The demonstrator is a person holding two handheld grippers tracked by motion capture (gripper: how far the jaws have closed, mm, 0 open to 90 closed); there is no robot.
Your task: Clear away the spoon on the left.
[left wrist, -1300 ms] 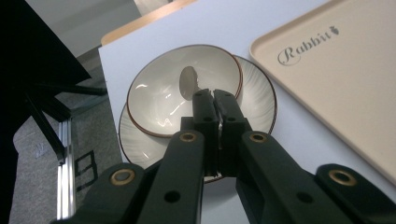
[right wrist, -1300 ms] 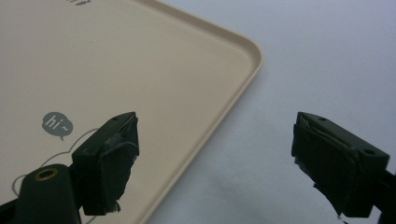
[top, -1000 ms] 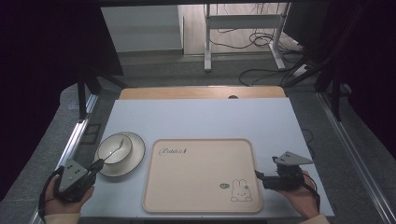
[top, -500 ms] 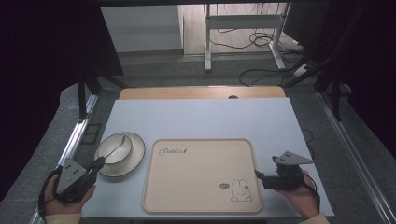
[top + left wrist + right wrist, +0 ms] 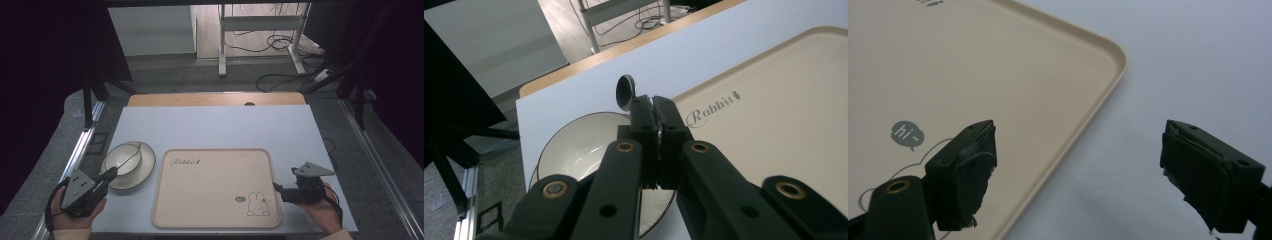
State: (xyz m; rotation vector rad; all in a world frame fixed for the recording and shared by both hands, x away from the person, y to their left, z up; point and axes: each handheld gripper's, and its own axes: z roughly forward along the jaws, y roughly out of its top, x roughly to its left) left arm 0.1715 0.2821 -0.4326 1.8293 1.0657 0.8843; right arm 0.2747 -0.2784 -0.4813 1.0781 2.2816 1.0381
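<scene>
Right now my left gripper (image 5: 651,107) is clamped on a spoon (image 5: 626,92), lifted above the bowl (image 5: 121,159) beside the tray (image 5: 215,220); my right gripper (image 5: 1078,170) gapes wide over the tray's edge.

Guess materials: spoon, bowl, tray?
Spoon: likely polished metal; its bowl end mirrors light and dark. Bowl: probably glazed ceramic, glossy cream with a thin dark rim line. Tray: looks like matte beige plastic, with a moulded rounded lip and printed rabbit; melamine possible.
</scene>
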